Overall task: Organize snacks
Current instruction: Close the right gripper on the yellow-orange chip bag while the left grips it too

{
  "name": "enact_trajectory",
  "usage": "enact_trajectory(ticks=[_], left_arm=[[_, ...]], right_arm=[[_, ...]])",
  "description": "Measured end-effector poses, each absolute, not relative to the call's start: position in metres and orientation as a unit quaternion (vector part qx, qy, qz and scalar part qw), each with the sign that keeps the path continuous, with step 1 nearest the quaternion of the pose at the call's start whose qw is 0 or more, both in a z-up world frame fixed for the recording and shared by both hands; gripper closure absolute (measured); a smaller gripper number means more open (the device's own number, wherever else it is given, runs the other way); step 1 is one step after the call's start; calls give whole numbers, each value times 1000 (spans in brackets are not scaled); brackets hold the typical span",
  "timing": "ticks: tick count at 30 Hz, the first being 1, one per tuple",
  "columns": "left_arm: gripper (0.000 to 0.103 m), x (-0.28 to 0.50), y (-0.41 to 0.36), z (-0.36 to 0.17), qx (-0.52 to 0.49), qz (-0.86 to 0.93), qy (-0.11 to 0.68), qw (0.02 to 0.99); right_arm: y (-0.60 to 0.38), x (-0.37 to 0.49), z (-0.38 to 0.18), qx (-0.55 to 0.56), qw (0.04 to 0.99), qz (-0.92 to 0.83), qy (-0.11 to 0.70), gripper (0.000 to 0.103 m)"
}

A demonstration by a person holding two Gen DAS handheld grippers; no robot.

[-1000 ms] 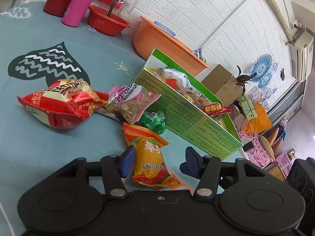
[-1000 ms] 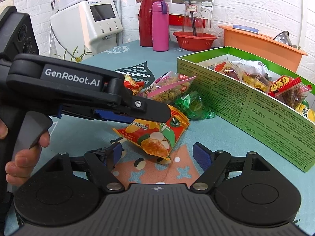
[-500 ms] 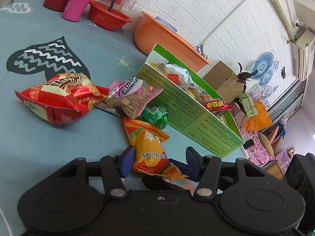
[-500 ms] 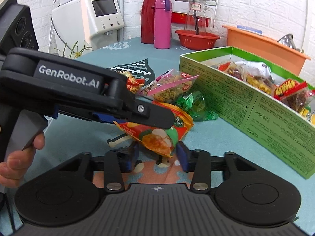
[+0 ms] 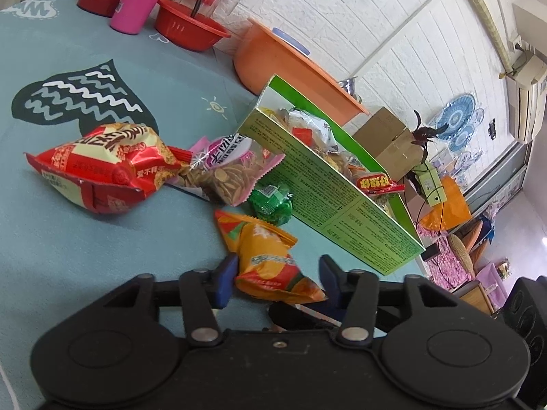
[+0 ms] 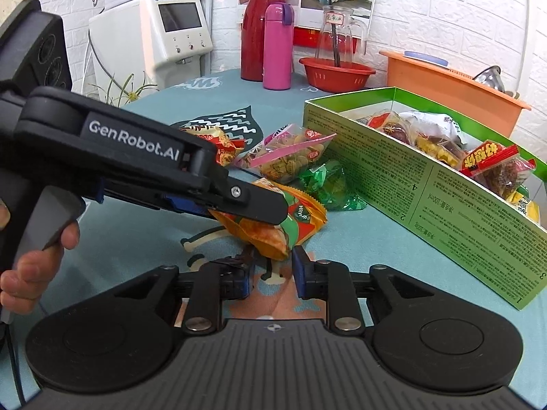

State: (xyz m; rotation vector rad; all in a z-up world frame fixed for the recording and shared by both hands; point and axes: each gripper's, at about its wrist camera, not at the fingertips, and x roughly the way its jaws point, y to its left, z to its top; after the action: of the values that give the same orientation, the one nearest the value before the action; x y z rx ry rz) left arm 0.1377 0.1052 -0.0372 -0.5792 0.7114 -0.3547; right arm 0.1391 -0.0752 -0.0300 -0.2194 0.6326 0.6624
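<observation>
An orange chip bag (image 5: pixel 266 256) hangs tilted just above the teal tablecloth. My left gripper (image 5: pixel 277 266) straddles it with jaws opening, and its pads stand off the bag's sides. In the right wrist view a left finger (image 6: pixel 253 201) lies across the bag (image 6: pixel 301 218). My right gripper (image 6: pixel 271 270) is closing from below, its pads pinching the bag's lower end. Behind stands the green snack box (image 6: pixel 427 184), filled with several packets. A red bag (image 5: pixel 102 167), a pink seed pouch (image 5: pixel 232 174) and a green pack (image 5: pixel 271 201) lie beside the box (image 5: pixel 328 188).
At the far table edge stand a red thermos (image 6: pixel 258 30), a pink bottle (image 6: pixel 277 48), a red bowl (image 6: pixel 336 71) with a glass jug, and an orange basin (image 6: pixel 451 82). A person's hand (image 6: pixel 30 266) grips the left tool's handle.
The right jaws went from wide apart to narrow around the bag's lower end. The left jaws spread wider off the bag. Neither hand shifted.
</observation>
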Motion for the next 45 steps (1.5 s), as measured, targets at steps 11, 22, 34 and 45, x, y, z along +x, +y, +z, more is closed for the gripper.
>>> enact_trajectory(ticks=[11, 22, 34, 45], left_arm=[[0, 140, 104, -40, -280, -169, 348, 879], [0, 140, 103, -41, -274, -169, 351, 879], [11, 140, 96, -40, -254, -178, 350, 884], [14, 138, 92, -36, -257, -207, 340, 881]], right_arm=[[-67, 145, -33, -113, 890, 322, 301, 37], [-66, 148, -33, -105, 891, 323, 302, 37], [-69, 144, -33, -110, 894, 317, 296, 56], [-77, 135, -27, -107, 902, 301, 290, 60]])
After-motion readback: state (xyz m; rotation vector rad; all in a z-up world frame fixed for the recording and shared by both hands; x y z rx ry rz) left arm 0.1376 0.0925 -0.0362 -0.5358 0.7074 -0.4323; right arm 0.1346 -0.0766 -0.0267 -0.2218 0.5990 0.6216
